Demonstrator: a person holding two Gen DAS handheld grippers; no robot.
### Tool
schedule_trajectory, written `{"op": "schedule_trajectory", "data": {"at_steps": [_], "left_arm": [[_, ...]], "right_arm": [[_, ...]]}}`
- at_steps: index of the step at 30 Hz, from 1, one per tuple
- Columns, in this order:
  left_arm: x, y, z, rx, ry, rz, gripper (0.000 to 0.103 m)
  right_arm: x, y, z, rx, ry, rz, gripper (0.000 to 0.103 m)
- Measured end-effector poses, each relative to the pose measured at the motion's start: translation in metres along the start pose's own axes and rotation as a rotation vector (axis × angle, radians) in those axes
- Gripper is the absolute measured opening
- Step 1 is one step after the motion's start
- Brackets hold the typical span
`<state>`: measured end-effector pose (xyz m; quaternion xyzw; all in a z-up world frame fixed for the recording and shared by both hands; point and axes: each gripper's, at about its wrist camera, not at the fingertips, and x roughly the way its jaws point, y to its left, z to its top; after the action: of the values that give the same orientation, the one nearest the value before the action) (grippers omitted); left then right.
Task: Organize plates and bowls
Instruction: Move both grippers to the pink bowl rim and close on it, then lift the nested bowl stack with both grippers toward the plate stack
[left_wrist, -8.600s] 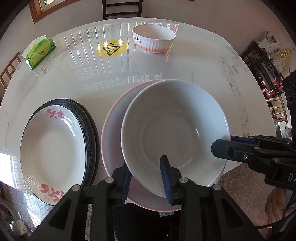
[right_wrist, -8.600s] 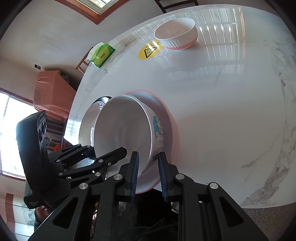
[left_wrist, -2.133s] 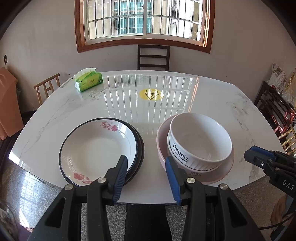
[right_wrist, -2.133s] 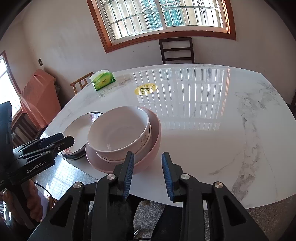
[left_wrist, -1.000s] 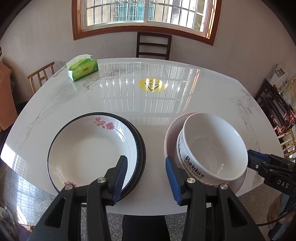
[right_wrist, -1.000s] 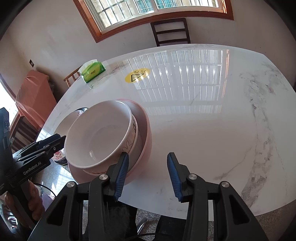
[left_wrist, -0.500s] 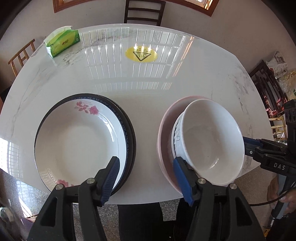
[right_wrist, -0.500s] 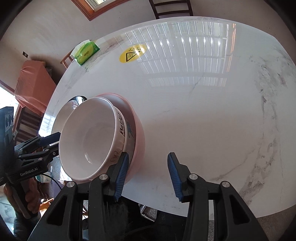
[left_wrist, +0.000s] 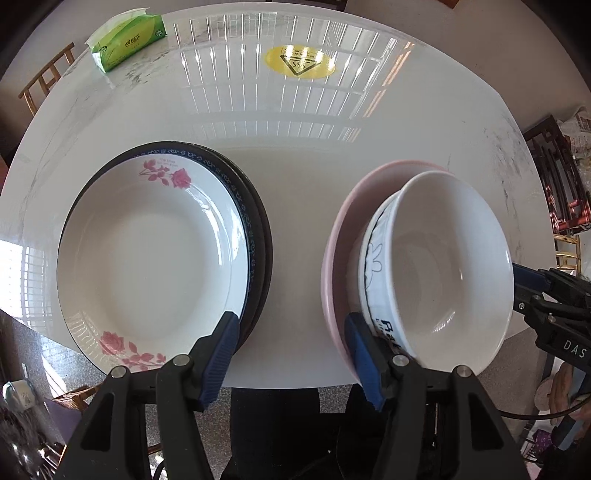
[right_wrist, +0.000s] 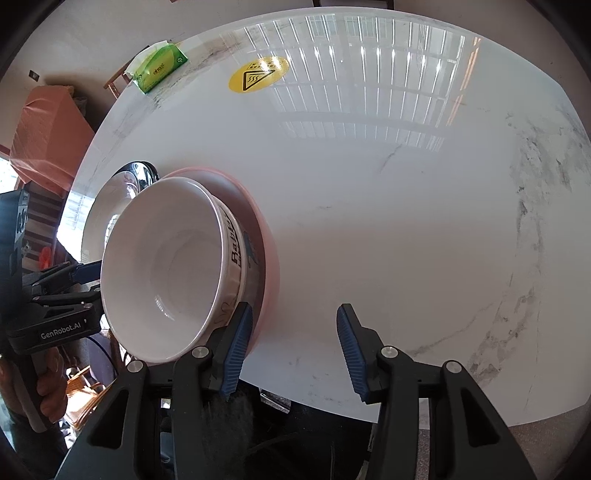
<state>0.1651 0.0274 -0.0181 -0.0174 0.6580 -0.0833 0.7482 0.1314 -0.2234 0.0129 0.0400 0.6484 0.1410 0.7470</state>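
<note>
A white bowl (left_wrist: 439, 266) with "Rabbit" lettering is nested in another white bowl, both on a pink plate (left_wrist: 343, 236) at the table's near right edge. A white rose-patterned plate (left_wrist: 147, 258) lies on dark-rimmed plates to its left. My left gripper (left_wrist: 291, 347) is open, low over the gap between the two stacks. My right gripper (right_wrist: 295, 332) is open, just right of the pink plate (right_wrist: 267, 236) and the bowl (right_wrist: 166, 266). The right gripper also shows in the left wrist view (left_wrist: 546, 295).
A green tissue pack (left_wrist: 125, 40) lies at the far left of the white marble table (left_wrist: 295, 129). A yellow warning sticker (left_wrist: 299, 62) is at the far middle. Wooden chairs stand around the table. An orange-covered piece of furniture (right_wrist: 44, 133) stands to the left.
Both grippers moved in closer and lower over the table edge. The left gripper's jaws opened wider around the gap between the stacks. The dishes have not moved.
</note>
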Motion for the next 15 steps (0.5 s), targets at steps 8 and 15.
{"op": "schedule_trajectory", "data": {"at_steps": [8,15], "left_arm": [[0.008,0.03,-0.009,-0.235,-0.001,-0.146,0.06],[0.011,0.043,-0.008,-0.265,0.046,-0.18,0.062]], "right_arm": [[0.014,-0.003,0.0,-0.006,0.035,-0.024,0.045],[0.018,-0.004,0.001,-0.008,0.029,-0.023,0.043]]}}
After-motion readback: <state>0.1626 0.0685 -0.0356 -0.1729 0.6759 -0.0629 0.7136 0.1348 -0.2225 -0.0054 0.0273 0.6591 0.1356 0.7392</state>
